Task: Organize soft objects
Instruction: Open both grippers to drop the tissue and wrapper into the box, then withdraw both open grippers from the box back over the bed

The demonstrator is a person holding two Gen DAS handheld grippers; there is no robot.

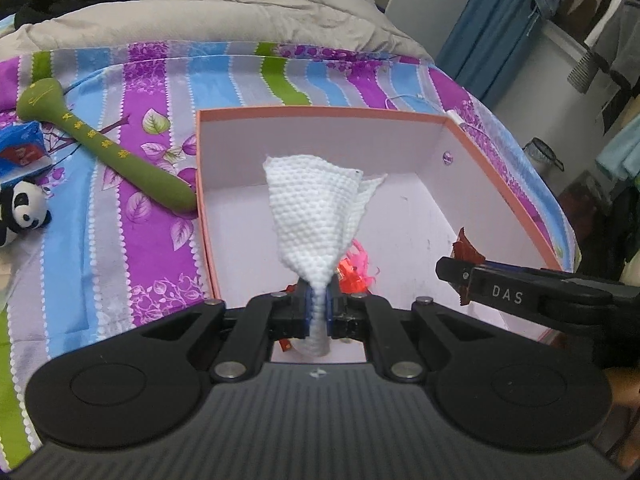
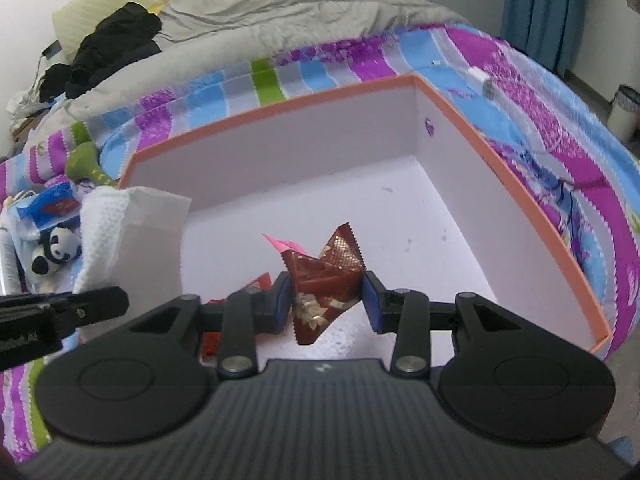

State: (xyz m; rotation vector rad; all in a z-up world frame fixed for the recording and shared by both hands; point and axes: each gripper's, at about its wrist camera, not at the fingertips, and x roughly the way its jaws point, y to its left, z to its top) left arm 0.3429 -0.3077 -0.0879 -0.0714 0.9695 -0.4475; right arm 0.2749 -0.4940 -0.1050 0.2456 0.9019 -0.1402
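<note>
Left wrist view: our left gripper [image 1: 319,312] is clamped on a white cloth [image 1: 316,208] above the box [image 1: 320,113]. Our right gripper [image 2: 326,300] pinches a red packet [image 2: 324,284] — also over the box — panda [image 1: 24,208] outside, left.

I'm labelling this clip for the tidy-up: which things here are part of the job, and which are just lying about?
In the job:
- white textured cloth, pinched in the left gripper
- red-and-gold foil packet, held in the right gripper
- pink box, under both
- panda plush
- green stuffed toy

Lying about:
- grey duvet
- black clothing
- blue curtain
</note>
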